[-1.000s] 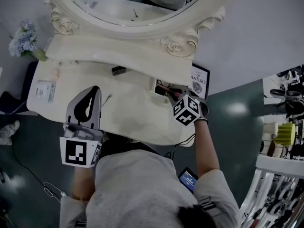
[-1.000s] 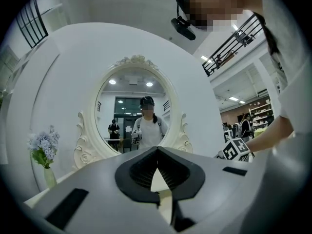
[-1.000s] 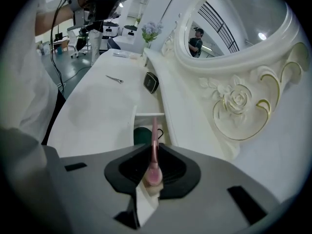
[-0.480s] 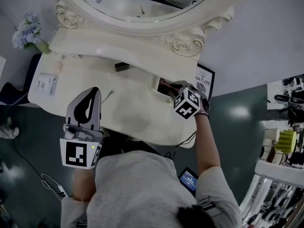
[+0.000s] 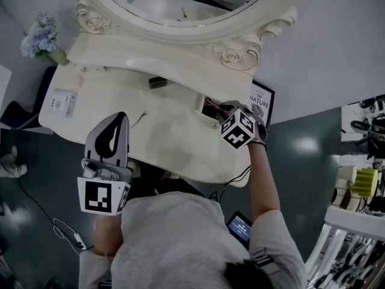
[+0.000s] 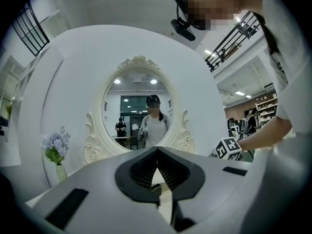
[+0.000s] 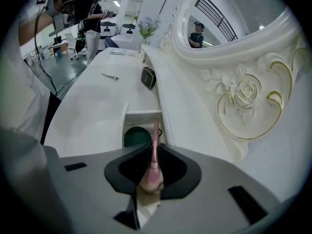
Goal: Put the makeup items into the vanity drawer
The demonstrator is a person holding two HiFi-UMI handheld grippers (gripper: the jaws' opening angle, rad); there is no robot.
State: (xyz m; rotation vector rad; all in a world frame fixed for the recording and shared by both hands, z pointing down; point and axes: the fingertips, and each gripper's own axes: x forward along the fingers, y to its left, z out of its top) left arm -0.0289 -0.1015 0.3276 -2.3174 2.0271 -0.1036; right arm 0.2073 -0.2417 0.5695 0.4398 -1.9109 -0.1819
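Note:
My right gripper [image 7: 152, 167] is shut on a slim pink makeup stick [image 7: 155, 147] that points down into the open vanity drawer [image 7: 127, 118]. A dark green round item [image 7: 136, 136] lies inside the drawer. In the head view the right gripper [image 5: 227, 112] hangs over the drawer [image 5: 204, 107] at the tabletop's right side. A black compact [image 5: 157, 82] and a thin metal tweezer [image 5: 139, 118] lie on the vanity top [image 5: 168, 137]. My left gripper [image 5: 121, 118] is held shut and empty above the table's front edge; in its own view the left gripper [image 6: 157, 152] faces the mirror [image 6: 138, 108].
An oval mirror [image 5: 180, 11] with a carved frame stands at the back. A vase of pale blue flowers [image 5: 43, 40] is at the far left, with a white packet [image 5: 63, 102] near it. A framed print [image 5: 262, 102] leans against the wall on the right.
The head view has shifted slightly. The right gripper stays over the drawer with the pink stick, and the left gripper holds much the same place.

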